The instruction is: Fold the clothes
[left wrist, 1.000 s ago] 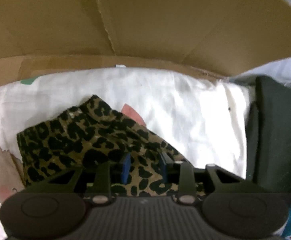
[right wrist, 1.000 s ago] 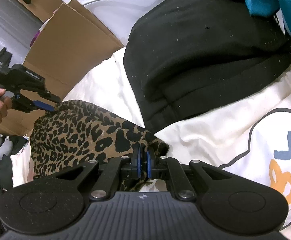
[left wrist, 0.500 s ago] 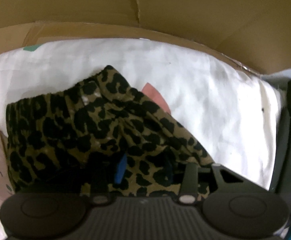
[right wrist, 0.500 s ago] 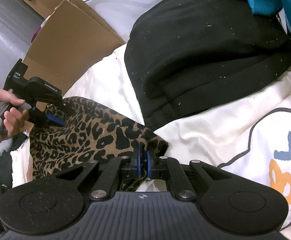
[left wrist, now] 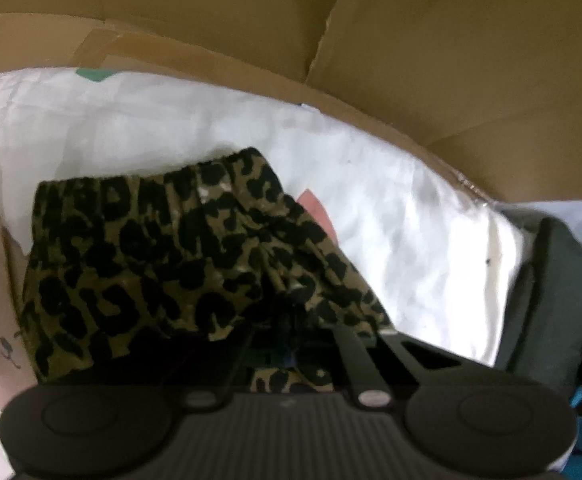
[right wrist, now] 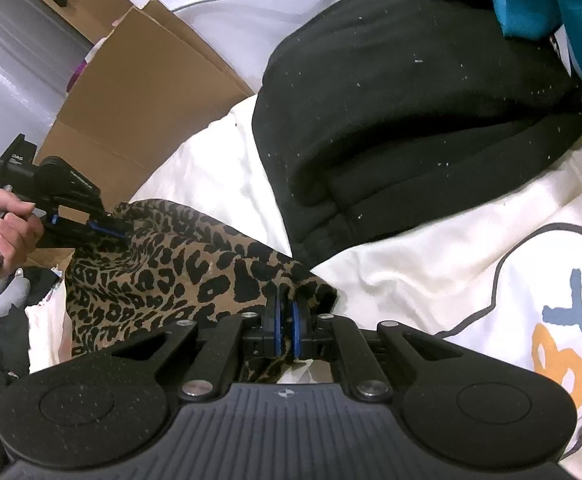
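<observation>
While lying spread across the white printed bedding (right wrist: 431,264), leopard-print garment (right wrist: 163,276) found gripped at two points. Right tongs (right wrist: 287,316) clamped nearly flat on a bunched fold at the near edge, blue pads pressing cloth between them. Left tongs (right wrist: 109,229) seen from the right wrist view at the garment's far corner, blue pads pinched on the fabric, held by the left hand (right wrist: 9,228).

Compared with half a second ago: left tongs noted as having closed on the cloth, the two blue pads formerly standing apart over the print now drawn in and mostly buried under fabric in the left wrist view (view blurred and dark; only a sliver of blue visible near the left tongs (left wrist: 291,354)). Garment (left wrist: 171,272) risen slightly at that corner, with the elastic waistband edge farther up the frame than before. Right tongs unchanged, same fold pinched in the same place.

Surroundings recorded: black garment (right wrist: 411,112) heaped on the bedding beyond the leopard print, just beside it; teal fabric (right wrist: 531,4) at the upper right; brown cardboard box (left wrist: 431,60) flaps standing behind the bedding (left wrist: 391,216). Pink printed patch (left wrist: 315,208) on the bedding partly covered by the leopard cloth.
</observation>
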